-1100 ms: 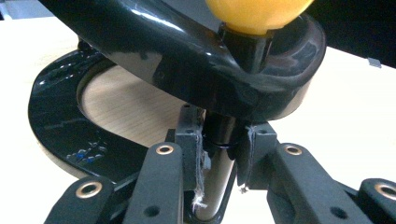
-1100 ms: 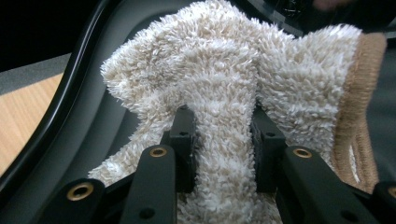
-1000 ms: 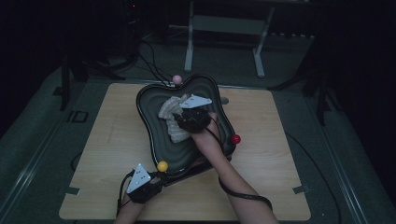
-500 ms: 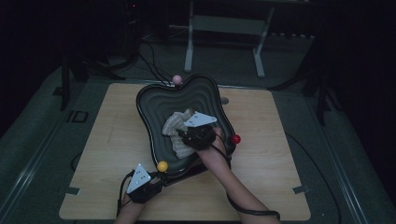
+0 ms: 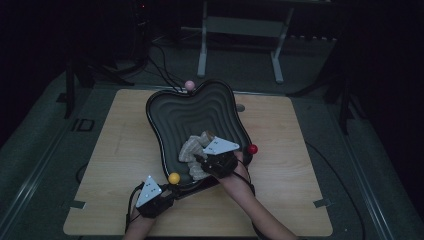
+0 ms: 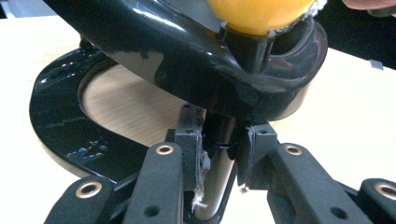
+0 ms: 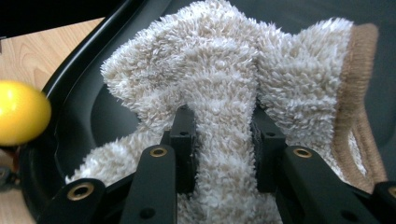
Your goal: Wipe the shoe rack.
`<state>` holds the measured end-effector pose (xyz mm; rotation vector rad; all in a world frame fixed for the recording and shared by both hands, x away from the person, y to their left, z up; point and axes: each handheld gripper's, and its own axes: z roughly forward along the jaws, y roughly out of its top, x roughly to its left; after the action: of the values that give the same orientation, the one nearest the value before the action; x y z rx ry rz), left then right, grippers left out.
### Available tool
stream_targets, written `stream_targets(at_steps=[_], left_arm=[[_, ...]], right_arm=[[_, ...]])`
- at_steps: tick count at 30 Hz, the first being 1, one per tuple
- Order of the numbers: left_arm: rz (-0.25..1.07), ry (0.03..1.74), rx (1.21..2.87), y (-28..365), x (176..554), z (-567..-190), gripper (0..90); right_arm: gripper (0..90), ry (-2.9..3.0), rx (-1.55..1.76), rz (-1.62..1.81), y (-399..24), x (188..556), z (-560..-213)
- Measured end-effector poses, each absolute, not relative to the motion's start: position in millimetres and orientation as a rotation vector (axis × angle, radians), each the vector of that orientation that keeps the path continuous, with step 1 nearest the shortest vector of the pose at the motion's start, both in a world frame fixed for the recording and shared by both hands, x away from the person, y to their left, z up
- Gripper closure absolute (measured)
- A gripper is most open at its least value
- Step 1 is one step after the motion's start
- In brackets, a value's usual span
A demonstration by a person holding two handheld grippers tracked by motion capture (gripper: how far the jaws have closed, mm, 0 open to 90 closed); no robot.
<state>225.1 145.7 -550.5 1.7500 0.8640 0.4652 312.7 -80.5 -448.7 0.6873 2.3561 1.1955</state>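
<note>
**A:** While the left gripper (image 5: 167, 195) sits at the near edge of the wooden table (image 5: 300, 175), what exactly do its jaws hold?

**B:** In the left gripper view they are clamped on a dark post (image 6: 219, 154) under the rim of the black ridged tray (image 5: 190, 110), right below the yellow ball (image 5: 173, 178). The fingers (image 6: 189, 154) press it from both sides. That hand is in the same place as a second ago.

**A:** And the right one?

**B:** The right gripper (image 5: 202, 167) is over the near part of the tray, beside its right rim. Its jaws are pinched on a fold of the fluffy beige cloth (image 7: 224, 93); in the right gripper view the pile bulges out above and around both pads (image 7: 184, 140).

**A:** What has changed since the earlier pictures?

**B:** A second ago that gripper was farther up the tray, near its middle, with the cloth bunched under it. Now it has come toward the person and sits lower, and the cloth has come with it, so the bundle lies in the tray's near half, touching the ridged floor.

**A:** Anything about the cloth's edge?

**B:** A tan knitted hem (image 7: 357, 93) runs down its right side in the right gripper view.

**A:** And farther out?

**B:** A red ball (image 5: 253, 149) stands at the tray's right rim, a pink ball (image 5: 189, 85) at its far rim. Both are unchanged, and so is the tray. Beyond the table a grey metal stand (image 5: 240, 30) rests on the dark floor.
</note>
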Motion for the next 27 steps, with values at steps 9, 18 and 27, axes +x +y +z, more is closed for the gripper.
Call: stream_targets(at_steps=[9, 18, 27], left_arm=[[0.456, 0.852, 1.741, 147, 226, -552, 72.2], [0.456, 0.852, 1.742, 147, 226, -552, 72.2], [0.454, 0.849, 1.736, 147, 226, -552, 72.2]], right_arm=[[67.9, 2.36, 0.696, 1.202, -88, 307, -452], [67.6, 2.39, 0.732, 1.206, -86, 312, -445], [67.7, 2.26, 0.76, 1.349, -68, 341, -389]])
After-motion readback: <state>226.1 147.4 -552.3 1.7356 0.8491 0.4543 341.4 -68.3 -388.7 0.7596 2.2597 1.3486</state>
